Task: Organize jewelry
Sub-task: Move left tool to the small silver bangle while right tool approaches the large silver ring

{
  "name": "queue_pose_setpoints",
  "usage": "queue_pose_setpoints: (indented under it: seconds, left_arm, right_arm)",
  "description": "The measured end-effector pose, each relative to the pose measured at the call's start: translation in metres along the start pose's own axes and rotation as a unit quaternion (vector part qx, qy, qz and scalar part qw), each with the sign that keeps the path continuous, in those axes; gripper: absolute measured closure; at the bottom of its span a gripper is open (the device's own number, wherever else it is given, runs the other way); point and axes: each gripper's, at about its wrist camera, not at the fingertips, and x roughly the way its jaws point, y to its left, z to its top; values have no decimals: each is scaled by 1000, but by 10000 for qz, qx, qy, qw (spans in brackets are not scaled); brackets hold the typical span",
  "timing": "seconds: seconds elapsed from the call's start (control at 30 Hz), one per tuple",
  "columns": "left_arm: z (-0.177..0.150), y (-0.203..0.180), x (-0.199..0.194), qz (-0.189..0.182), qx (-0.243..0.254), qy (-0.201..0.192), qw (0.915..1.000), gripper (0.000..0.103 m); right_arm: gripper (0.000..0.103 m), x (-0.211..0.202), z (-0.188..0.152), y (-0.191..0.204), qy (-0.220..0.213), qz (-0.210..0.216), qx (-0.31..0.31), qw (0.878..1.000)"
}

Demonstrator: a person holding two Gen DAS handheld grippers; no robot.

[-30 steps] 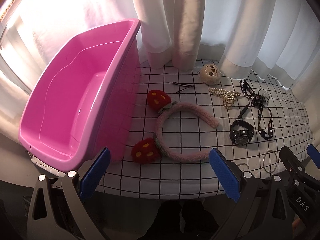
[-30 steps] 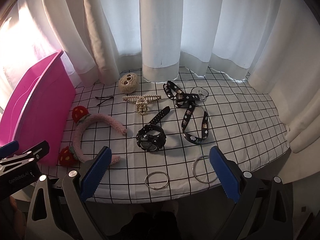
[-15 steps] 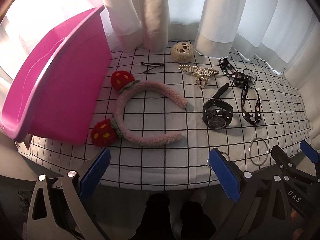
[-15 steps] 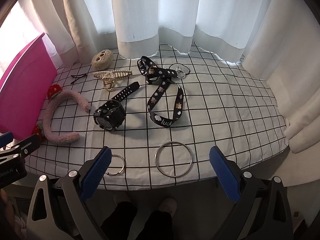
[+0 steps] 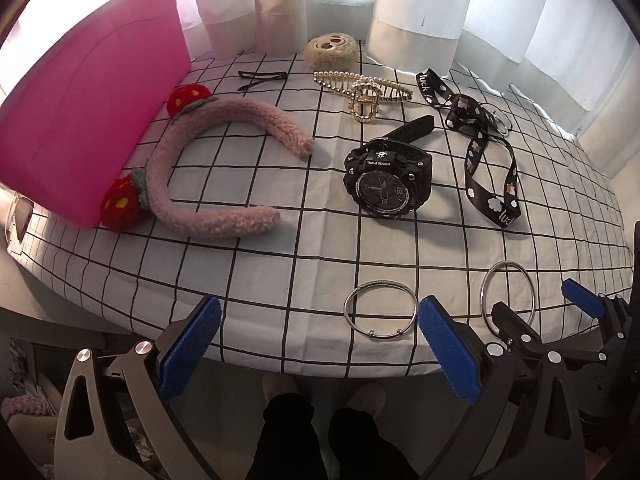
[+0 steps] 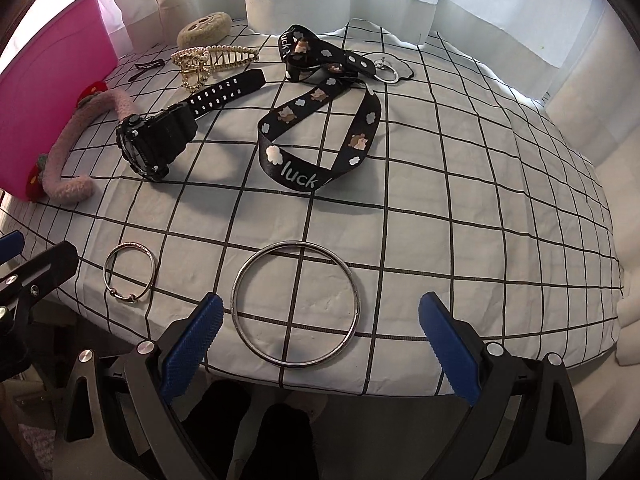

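Note:
A pink bin (image 5: 88, 128) stands at the table's left. On the checked cloth lie a pink strawberry headband (image 5: 188, 184), a black watch (image 5: 388, 180), a pearl hair claw (image 5: 362, 92), a black "luck" lanyard (image 6: 320, 120), a small bangle (image 5: 380, 308) and a large bangle (image 6: 296, 304). My left gripper (image 5: 320, 344) is open at the front edge, near the small bangle. My right gripper (image 6: 320, 344) is open, its fingers either side of the large bangle's near part; it also shows in the left wrist view (image 5: 548, 308).
A beige plush scrunchie (image 5: 330, 50) and black hairpins (image 5: 260, 78) lie at the back by the white curtains (image 5: 416, 8). A key ring (image 6: 386, 72) lies at the lanyard's end. The table's front edge (image 5: 320, 368) is just under both grippers.
Both grippers have moved right and closer to the table. The bin has slid toward the left of both views and the bangles now sit close in front of the fingers.

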Motion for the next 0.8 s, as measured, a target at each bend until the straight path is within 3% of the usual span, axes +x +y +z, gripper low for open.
queue_pose_setpoints:
  seconds: [0.13,0.37,0.8]
  left_arm:
    - [-1,-2,6,-162,-40,-38,9999,6]
    - [-8,-8,22,-341,-35,75,9994,6]
    - [-9,-26,44,-265,13,115,9996,6]
  right_arm:
    - [9,1,-2,-1,-64,180,14,9998]
    - [9,14,-1,9,-94,-3,-283,9996]
    - [9,17,-9,-14,-294,49,-197,9994]
